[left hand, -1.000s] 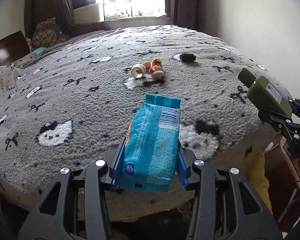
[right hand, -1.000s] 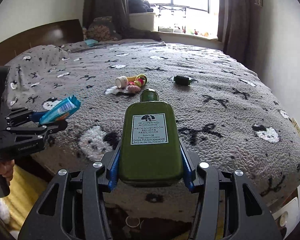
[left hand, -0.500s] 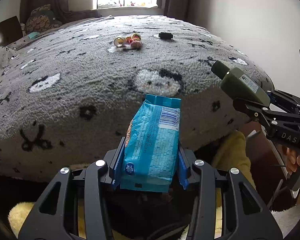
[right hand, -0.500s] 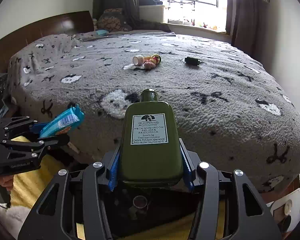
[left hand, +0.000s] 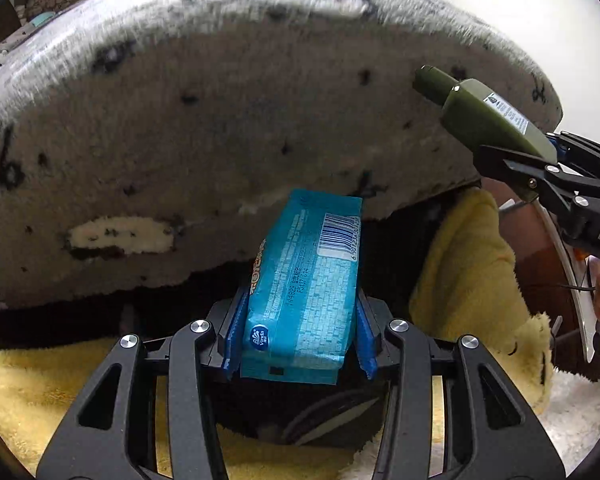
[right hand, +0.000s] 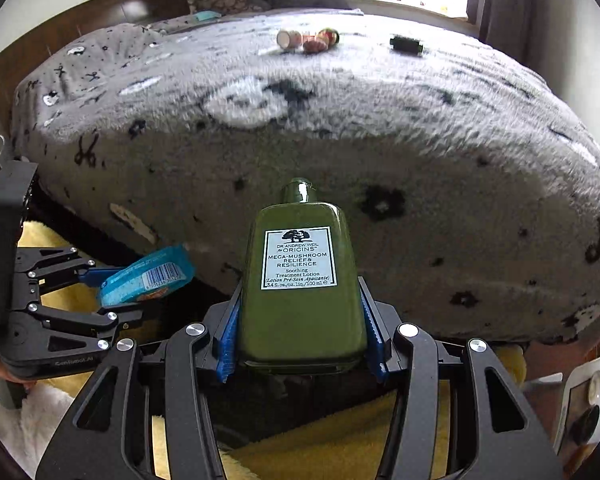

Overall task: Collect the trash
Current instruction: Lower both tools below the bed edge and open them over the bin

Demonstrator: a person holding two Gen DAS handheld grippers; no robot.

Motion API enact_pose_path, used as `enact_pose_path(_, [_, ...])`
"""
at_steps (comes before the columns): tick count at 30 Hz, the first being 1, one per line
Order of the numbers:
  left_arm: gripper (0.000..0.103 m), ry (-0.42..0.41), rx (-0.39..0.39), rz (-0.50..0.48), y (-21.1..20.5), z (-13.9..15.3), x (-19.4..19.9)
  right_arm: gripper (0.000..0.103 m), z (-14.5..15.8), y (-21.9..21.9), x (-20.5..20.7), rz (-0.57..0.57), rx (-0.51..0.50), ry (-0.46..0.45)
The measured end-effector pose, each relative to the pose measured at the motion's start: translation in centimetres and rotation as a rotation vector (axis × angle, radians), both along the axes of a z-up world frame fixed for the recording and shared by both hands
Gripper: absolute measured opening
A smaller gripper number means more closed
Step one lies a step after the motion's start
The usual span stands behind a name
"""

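Left gripper (left hand: 298,344): fingers closed on blue tissue pack (left hand: 304,280) at its lower sides, held off the bed (left hand: 220,120) edge. Soft, light, crushable film; likely slippery. Right gripper (right hand: 300,356): fingers clamped on green lotion bottle (right hand: 300,280) by its base. Rigid, smooth, heavier; probably top-heavy held so low.

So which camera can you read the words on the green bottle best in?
The right wrist view: the green lotion bottle faces the camera, label readable, between the right gripper fingers. The left wrist view shows it only side-on, label too small.
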State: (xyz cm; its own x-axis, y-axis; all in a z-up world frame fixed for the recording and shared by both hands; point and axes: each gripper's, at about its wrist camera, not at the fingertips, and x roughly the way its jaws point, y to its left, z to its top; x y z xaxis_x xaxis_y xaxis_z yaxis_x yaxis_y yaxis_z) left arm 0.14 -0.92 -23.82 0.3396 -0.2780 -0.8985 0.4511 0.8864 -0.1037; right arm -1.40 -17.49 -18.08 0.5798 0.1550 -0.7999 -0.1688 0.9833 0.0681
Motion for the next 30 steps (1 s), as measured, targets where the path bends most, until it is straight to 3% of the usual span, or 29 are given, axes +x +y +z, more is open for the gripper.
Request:
enact_pose_path(20, [0.043,0.237,0.012,0.003,0.1,-7.4,1.7,0.051,-9.6,1.1,1.7,-0.013,0.117,0.336])
enact_pose_path(27, [0.046,0.255,0.02,0.01,0.1,-8.0,2.0,0.053,-10.4,1.3,2.4,-0.012,0.127,0.369])
enact_pose_path(30, [0.052,0.25,0.024,0.013,0.2,-7.9,2.0,0.061,-10.1,0.9,2.6,-0.022,0.13,0.356])
